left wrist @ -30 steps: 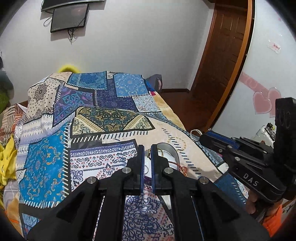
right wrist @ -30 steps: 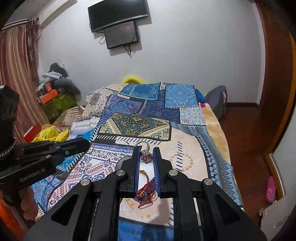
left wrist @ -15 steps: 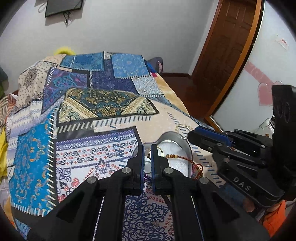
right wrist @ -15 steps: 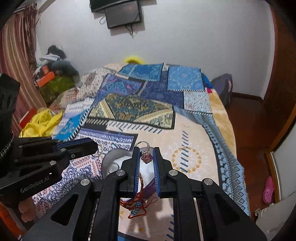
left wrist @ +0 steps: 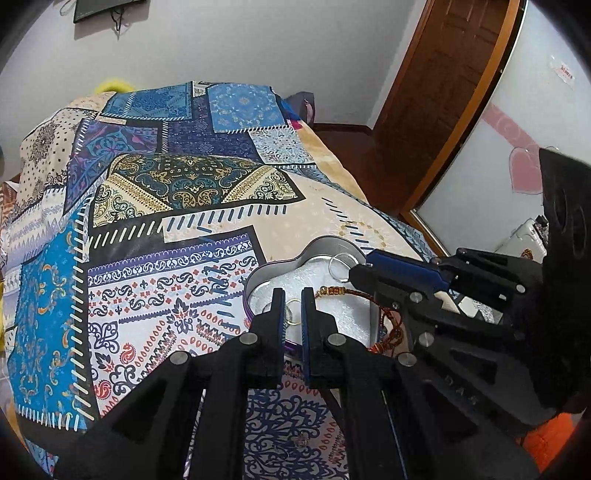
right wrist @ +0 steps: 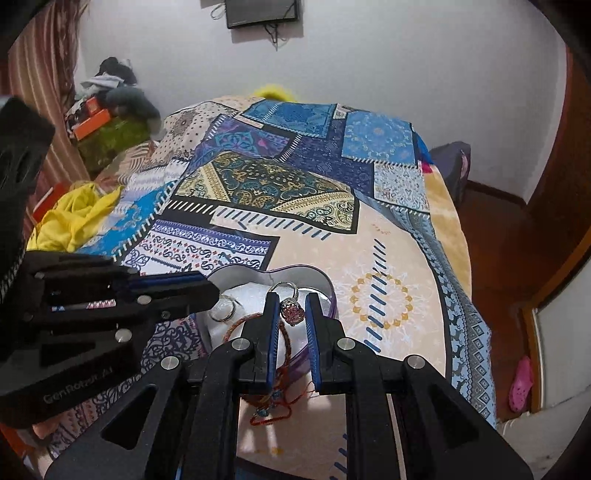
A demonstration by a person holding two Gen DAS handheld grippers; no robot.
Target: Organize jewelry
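over the heart-shaped tin on the bedspread, the right gripper pinches a red-stone ring while the left gripper pinches a thin gold ring.

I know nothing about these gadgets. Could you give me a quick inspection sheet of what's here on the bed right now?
Surface: patchwork bedspread, many colours and patterns.
Job's things: heart-shaped tin with white padding; a ring with a reddish stone; thin rings on the padding; red braided bracelet trailing over the tin's edge.
Clutter: yellow cloth and piled clothes beside the bed.
Grippers: left gripper narrowly parted around a small gold ring; right gripper slightly parted around the stone ring; whether either grips, cannot tell.
Cables: wires dangling under the wall screen.
Surroundings: wooden door, pink slipper on the floor.
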